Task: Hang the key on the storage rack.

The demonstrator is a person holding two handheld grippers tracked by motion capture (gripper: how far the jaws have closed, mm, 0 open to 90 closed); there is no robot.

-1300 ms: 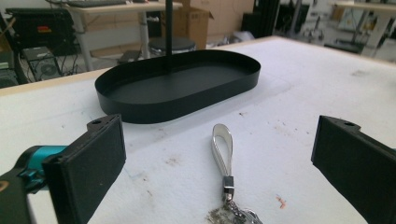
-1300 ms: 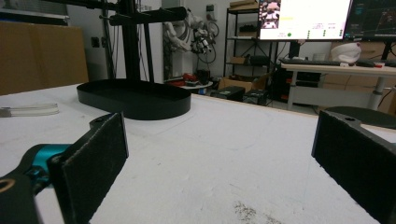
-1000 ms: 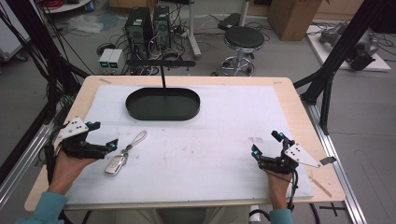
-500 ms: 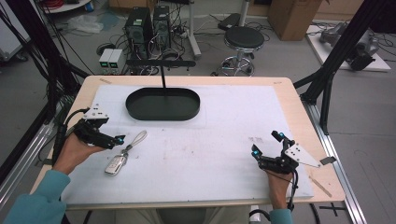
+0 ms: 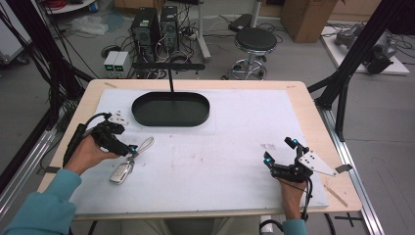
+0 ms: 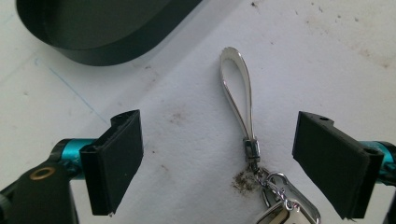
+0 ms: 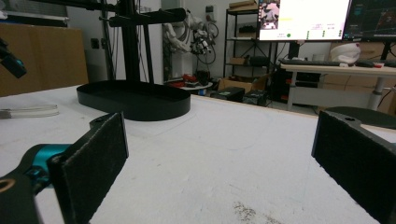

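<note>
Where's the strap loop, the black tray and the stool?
Strap loop [image 6: 236, 88]: left gripper view, on its right band.
Black tray [image 5: 171, 121]: high view, on its near wall.
Stool [image 5: 255, 39]: high view, on its seat.

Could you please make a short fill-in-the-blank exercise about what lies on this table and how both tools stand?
1. The left tool hangs with its jaws ____ on either side of the key fob's strap.
2. The black tray has an ____ shape.
3. The key fob lies on the ____ mat.
4. The right tool holds ____ between its jaws.

Missing words: open; oval; white; nothing
</note>
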